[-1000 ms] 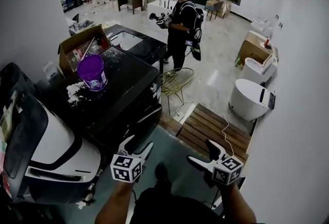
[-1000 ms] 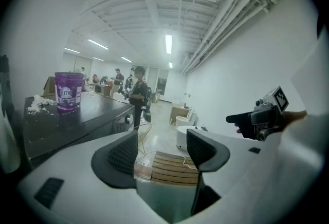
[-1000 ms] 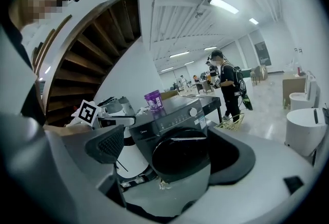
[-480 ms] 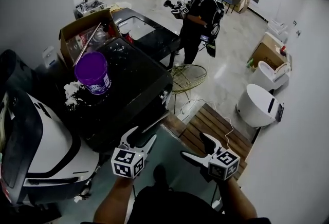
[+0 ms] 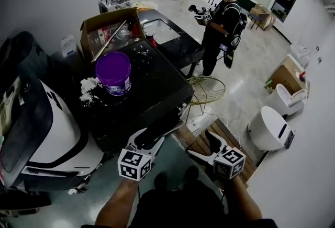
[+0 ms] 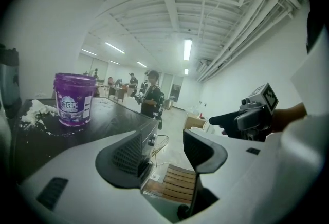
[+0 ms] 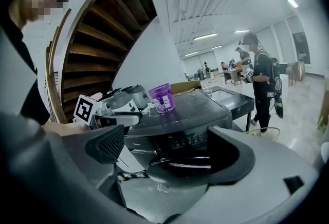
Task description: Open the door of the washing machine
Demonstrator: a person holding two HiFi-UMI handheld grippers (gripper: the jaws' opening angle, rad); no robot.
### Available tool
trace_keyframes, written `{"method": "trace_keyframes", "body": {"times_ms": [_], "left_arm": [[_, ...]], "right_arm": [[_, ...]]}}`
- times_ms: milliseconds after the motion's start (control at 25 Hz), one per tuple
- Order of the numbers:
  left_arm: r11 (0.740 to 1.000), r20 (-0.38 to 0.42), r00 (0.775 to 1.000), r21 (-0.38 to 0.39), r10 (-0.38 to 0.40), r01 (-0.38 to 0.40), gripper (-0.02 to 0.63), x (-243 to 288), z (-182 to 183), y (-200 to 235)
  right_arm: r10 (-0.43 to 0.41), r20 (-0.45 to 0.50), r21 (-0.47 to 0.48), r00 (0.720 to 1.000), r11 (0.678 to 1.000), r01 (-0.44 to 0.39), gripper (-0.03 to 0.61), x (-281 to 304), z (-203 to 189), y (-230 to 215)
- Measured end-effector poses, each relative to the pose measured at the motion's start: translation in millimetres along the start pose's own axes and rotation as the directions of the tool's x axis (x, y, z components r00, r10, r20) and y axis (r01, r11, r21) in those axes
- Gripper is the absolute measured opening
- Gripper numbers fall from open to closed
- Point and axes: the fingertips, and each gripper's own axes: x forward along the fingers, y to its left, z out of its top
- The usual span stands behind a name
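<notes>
Jaws of the left gripper [image 5: 151,137] and right gripper [image 5: 201,144] stand spread and empty; the left's have just been closing. Just ahead, the washing machine [image 5: 152,91] door [image 7: 181,166] looks untouched, so opening it remains.

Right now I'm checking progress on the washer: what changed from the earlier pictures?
Both claws edged toward the washer. The left claw has been closing its jaws, nothing between them; the right claw is open, empty. Nothing gripped. Door untouched, bucket unmoved on top.
</notes>
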Motion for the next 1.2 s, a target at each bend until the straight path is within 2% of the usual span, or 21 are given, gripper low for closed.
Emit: {"method": "trace_keyframes", "body": {"times_ms": [160, 280, 400, 480, 720, 840, 960, 1080, 1200], "left_arm": [[0.996, 0.001, 0.997, -0.03, 0.079, -0.079, 0.265, -1, -4, 10], [0.987, -0.008, 0.989, -0.059, 0.148, -0.148, 0.262, 6, -8, 15], [0.971, -0.018, 0.976, -0.095, 0.217, -0.217, 0.259, 20, -9, 10], [0.957, -0.026, 0.965, -0.121, 0.262, -0.263, 0.258, 31, -8, 1], [0.912, -0.055, 0.924, -0.15, 0.377, -0.381, 0.253, 56, -6, -26], [0.902, -0.057, 0.914, -0.145, 0.403, -0.407, 0.25, 56, -2, -40], [0.895, -0.053, 0.907, -0.147, 0.419, -0.422, 0.249, 47, -6, -45], [0.892, -0.048, 0.91, -0.183, 0.412, -0.413, 0.242, 37, -19, -51], [0.9, -0.042, 0.916, -0.171, 0.399, -0.4, 0.238, 27, -25, -58]], "right_arm": [[0.094, -0.036, -0.028, 0.995, 0.995, -0.095, 0.515, 20, 4, -4], [0.179, -0.074, -0.036, 0.981, 0.983, -0.182, 0.514, 31, 4, -13], [0.255, -0.118, -0.016, 0.96, 0.966, -0.259, 0.514, 33, 2, -34], [0.298, -0.141, -0.039, 0.944, 0.951, -0.306, 0.512, 33, 4, -51], [0.419, -0.195, -0.059, 0.887, 0.898, -0.437, 0.506, 31, -4, -94], [0.443, -0.208, -0.058, 0.872, 0.884, -0.463, 0.502, 26, -8, -105], [0.44, -0.203, -0.048, 0.875, 0.888, -0.457, 0.5, 22, -12, -106], [0.412, -0.212, -0.036, 0.886, 0.903, -0.428, 0.5, 13, -22, -102], [0.406, -0.212, -0.016, 0.889, 0.908, -0.419, 0.499, 7, -28, -91]]}}
